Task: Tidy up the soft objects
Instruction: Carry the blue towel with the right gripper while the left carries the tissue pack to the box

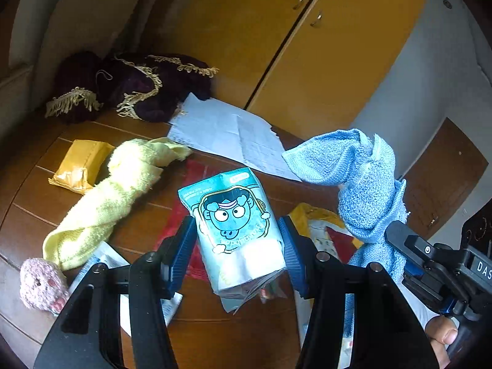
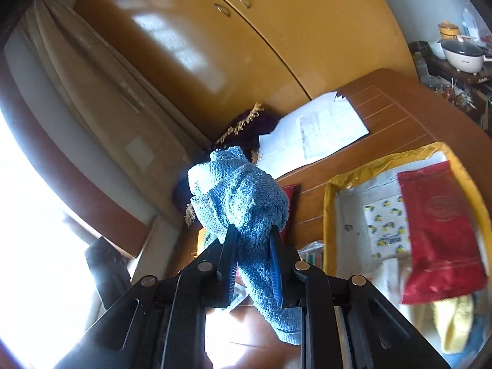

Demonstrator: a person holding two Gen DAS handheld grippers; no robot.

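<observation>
Left gripper (image 1: 236, 243) clamped on a teal tissue pack (image 1: 238, 230), pack upright between the blue fingers (image 1: 181, 246), raised above the tabletop (image 1: 37, 190). Right gripper (image 2: 253, 246) pinching a blue towel (image 2: 243, 203), cloth bunched above the fingers (image 2: 275, 261) and trailing down between them. Yellow towel (image 1: 107, 196) lying twisted on the tabletop, left of the pack. Pink knit toy (image 1: 41, 286) near its lower end. Yellow-rimmed bag (image 2: 332, 190) just right of the blue towel.

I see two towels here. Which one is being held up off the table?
The blue towel, pinched in the right gripper and raised. The yellow towel lies twisted on the wooden table.
</observation>
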